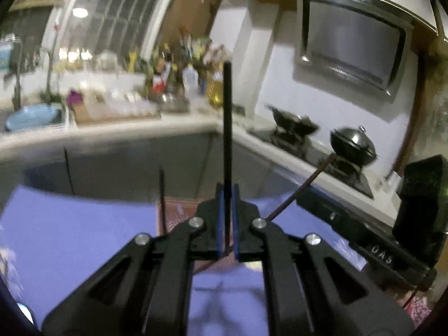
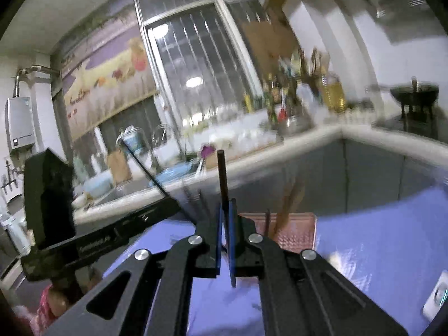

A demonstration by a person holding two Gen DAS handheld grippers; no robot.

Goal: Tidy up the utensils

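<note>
Two claws, one black chopstick pinched in each, above the purple tabletop.

My left claw is closed on a thin black chopstick standing upright between its blue pads; my right claw grips a second black chopstick likewise. A reddish-brown woven tray lies on the purple tabletop, with several blurred sticks I cannot count.
</note>
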